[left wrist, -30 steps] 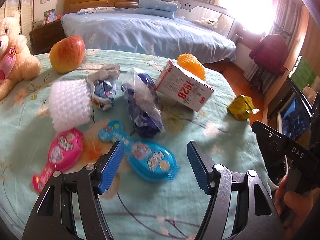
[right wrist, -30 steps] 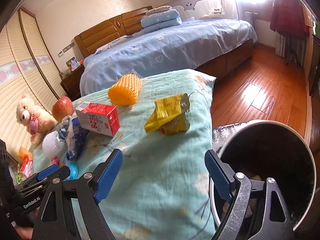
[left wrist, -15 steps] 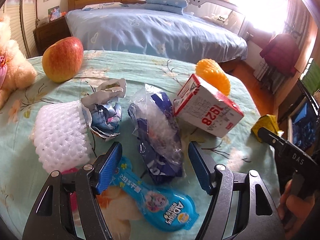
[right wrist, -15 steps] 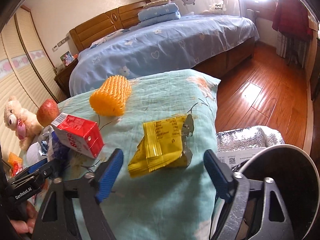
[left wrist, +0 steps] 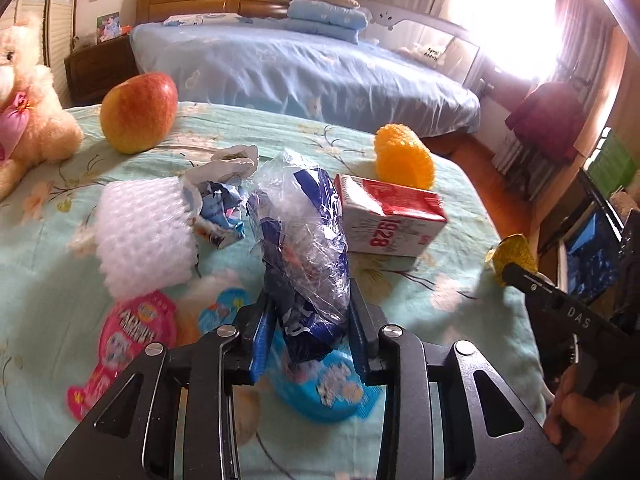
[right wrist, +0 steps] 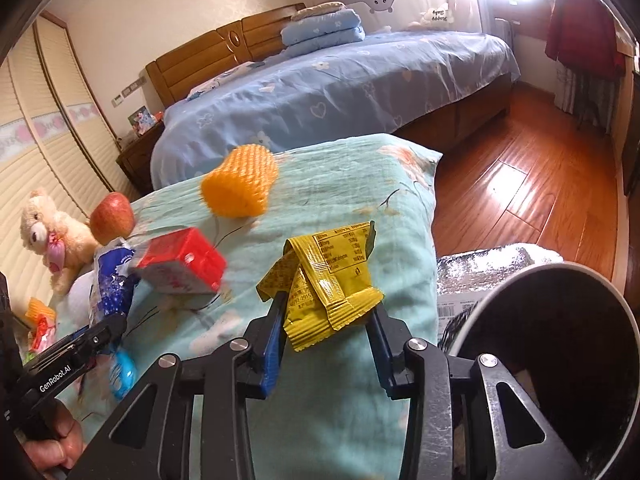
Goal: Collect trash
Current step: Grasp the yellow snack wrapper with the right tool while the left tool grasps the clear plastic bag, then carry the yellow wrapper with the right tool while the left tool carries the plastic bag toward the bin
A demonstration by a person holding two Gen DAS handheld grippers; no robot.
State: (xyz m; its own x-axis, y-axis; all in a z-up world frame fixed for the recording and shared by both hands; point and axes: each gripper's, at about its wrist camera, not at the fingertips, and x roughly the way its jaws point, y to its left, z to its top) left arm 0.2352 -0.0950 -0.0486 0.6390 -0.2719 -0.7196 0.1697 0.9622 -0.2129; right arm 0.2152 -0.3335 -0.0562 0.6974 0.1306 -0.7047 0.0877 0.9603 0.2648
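My left gripper (left wrist: 310, 316) is shut on a crumpled clear-and-blue plastic bag (left wrist: 304, 236) on the teal cloth. My right gripper (right wrist: 328, 320) is shut on a yellow snack wrapper (right wrist: 324, 280) near the table's right edge. The dark round trash bin (right wrist: 560, 360) stands just right of the right gripper. Other trash lies on the cloth: a red-and-white milk carton (left wrist: 390, 216), an orange foam net (left wrist: 404, 158), a white foam net (left wrist: 144, 232), a crumpled paper wrapper (left wrist: 220, 200), and pink (left wrist: 132, 332) and blue (left wrist: 320, 388) candy packs.
A red apple (left wrist: 138, 112) and a plush bear (left wrist: 28, 120) sit at the table's far left. A bed with blue bedding (right wrist: 340, 80) stands behind. A foil-lined box (right wrist: 492, 268) lies on the wooden floor beside the bin.
Both grippers moved forward and closed: the left on the plastic bag, the right on the yellow wrapper.
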